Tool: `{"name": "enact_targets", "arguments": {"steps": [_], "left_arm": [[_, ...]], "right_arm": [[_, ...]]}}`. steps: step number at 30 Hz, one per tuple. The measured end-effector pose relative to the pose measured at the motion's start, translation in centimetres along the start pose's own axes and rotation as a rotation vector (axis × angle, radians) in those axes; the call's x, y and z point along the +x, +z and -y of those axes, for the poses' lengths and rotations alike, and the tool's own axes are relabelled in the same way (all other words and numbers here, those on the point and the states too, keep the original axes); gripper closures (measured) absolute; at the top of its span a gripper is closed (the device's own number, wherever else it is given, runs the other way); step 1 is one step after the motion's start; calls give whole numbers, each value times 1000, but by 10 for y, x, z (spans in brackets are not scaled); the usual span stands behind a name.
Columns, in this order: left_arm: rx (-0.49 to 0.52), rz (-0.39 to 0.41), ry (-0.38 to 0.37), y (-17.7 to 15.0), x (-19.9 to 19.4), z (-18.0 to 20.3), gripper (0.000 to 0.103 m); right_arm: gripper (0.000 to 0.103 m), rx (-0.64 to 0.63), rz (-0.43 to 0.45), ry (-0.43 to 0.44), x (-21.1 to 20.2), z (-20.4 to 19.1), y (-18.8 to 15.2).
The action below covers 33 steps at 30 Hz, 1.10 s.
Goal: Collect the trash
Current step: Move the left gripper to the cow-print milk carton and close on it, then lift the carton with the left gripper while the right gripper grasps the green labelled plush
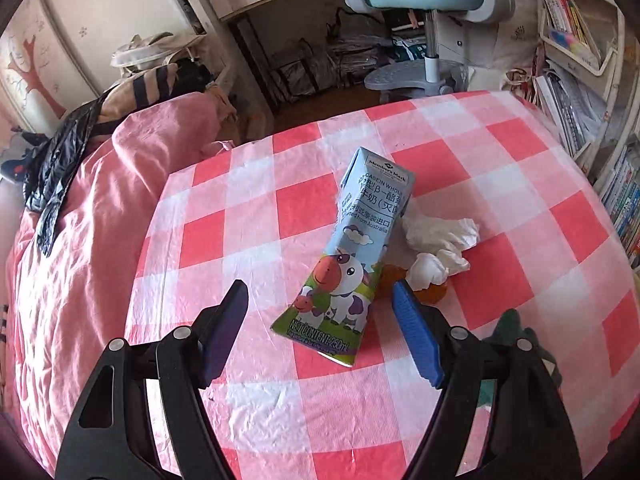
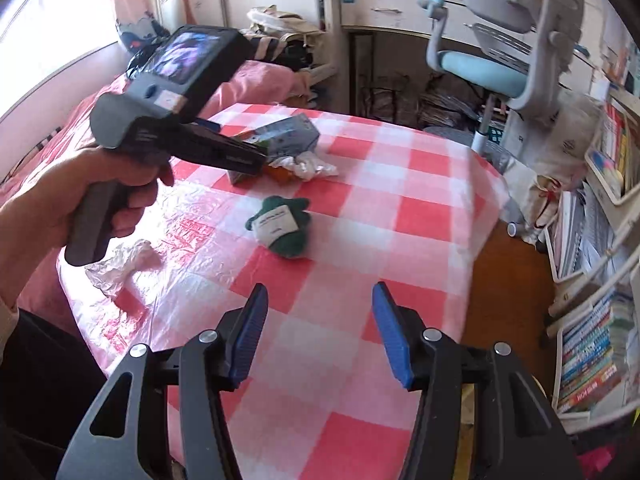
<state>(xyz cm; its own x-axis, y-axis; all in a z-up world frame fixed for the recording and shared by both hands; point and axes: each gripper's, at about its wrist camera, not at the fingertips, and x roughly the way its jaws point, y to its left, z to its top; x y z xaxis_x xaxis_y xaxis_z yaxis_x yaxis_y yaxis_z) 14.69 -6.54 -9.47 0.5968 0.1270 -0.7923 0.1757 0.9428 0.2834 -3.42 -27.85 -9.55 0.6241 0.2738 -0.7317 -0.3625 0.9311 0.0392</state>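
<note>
A light blue milk carton point(image 1: 348, 256) with a cartoon cow lies on the red-and-white checked table cover point(image 1: 240, 220). My left gripper point(image 1: 320, 288) hovers over its near end, open, the pads clear of it on both sides. Right of the carton lie crumpled white tissues point(image 1: 440, 236) and an orange scrap point(image 1: 434, 294). In the right wrist view, my right gripper point(image 2: 320, 292) is open and empty above the near table edge. Beyond it sit a green plush toy point(image 2: 286, 226), the carton point(image 2: 288, 136) and the tissues point(image 2: 314, 166). A crumpled clear wrapper point(image 2: 120, 264) lies at the left.
A hand point(image 2: 120, 192) holds the left tool over the carton. Pink bedding point(image 1: 80, 220) with a black plastic bag point(image 1: 52, 172) adjoins the table's left side. A blue desk chair point(image 2: 480, 68) stands behind and bookshelves point(image 2: 600, 320) line the right.
</note>
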Motion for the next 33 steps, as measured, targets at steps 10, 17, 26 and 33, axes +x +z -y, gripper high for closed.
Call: {"name": "enact_targets", "arguments": {"steps": [10, 17, 26, 33], "left_arm": [[-29, -44, -91, 9, 28, -12, 49], [-37, -69, -123, -4, 26, -29, 68], [-21, -100, -142, -43, 0, -73, 68], [26, -117, -145, -51, 2, -72, 66]], "right_arm": [[50, -24, -20, 46, 31, -26, 25], [50, -21, -31, 39, 36, -32, 27], [50, -14, -36, 18, 48, -42, 36], [50, -14, -60, -10, 61, -47, 39]]}}
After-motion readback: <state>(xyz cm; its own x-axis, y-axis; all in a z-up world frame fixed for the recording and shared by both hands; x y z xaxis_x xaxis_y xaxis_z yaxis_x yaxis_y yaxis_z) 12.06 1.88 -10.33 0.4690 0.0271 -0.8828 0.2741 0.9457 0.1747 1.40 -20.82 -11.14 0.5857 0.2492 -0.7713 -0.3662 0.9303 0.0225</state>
